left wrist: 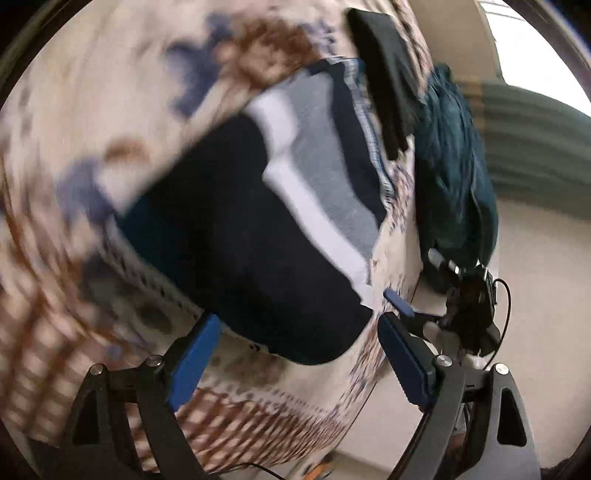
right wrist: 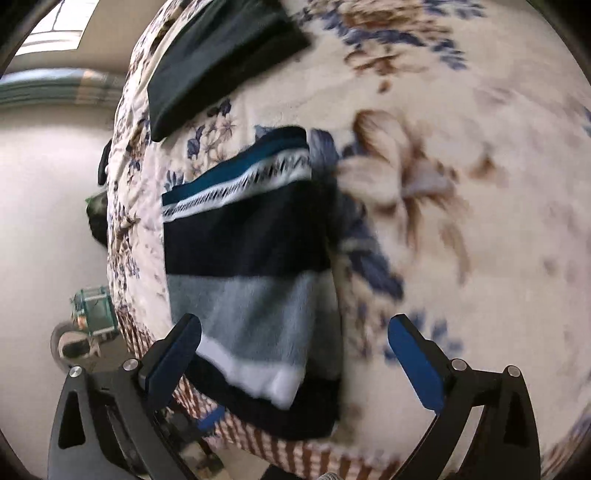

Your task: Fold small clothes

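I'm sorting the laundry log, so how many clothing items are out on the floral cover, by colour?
Navy, grey and white striped garment: 1
Plain dark folded garment: 1
Teal garment, at the cover's edge: 1
Total: 3

**Floral bedspread fills a pale, daylit room**

A cream bedspread (right wrist: pixel 461 229) printed with blue and brown flowers, its edge bordered in a brown check, covers the bed across both wrist views. Beyond the bed's edge lies a pale, plain floor (right wrist: pixel 44 206). Daylight enters through a bright window (right wrist: pixel 55 26) high in the corner, above a band of grey-green striped curtain (left wrist: pixel 535 136). A small green frame (right wrist: pixel 94 310), too blurred to identify, stands on the floor beside the bed.
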A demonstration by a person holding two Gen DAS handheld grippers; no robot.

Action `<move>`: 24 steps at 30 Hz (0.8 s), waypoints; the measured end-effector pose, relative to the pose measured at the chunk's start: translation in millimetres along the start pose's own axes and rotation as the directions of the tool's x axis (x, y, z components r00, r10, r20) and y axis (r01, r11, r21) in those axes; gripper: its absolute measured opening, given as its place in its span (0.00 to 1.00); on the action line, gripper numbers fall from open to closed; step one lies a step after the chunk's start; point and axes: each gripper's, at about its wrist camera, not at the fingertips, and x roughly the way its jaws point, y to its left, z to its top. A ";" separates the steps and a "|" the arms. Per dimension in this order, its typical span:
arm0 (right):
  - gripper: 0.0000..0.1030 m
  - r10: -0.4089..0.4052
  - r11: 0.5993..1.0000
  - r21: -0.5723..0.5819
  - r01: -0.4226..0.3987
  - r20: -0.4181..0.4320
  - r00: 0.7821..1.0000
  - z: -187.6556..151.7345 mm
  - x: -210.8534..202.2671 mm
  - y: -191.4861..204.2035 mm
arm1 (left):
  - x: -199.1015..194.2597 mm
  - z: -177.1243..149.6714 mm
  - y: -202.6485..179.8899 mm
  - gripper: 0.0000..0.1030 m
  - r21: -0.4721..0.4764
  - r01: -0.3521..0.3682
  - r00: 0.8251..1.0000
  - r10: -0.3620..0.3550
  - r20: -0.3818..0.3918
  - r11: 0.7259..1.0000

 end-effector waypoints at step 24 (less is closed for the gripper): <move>0.15 0.261 0.963 0.049 -0.265 0.070 0.963 33.6 49.5 -17.9 | 26.7 28.0 8.9 0.48 -0.106 -0.027 0.939 0.061 0.338 0.994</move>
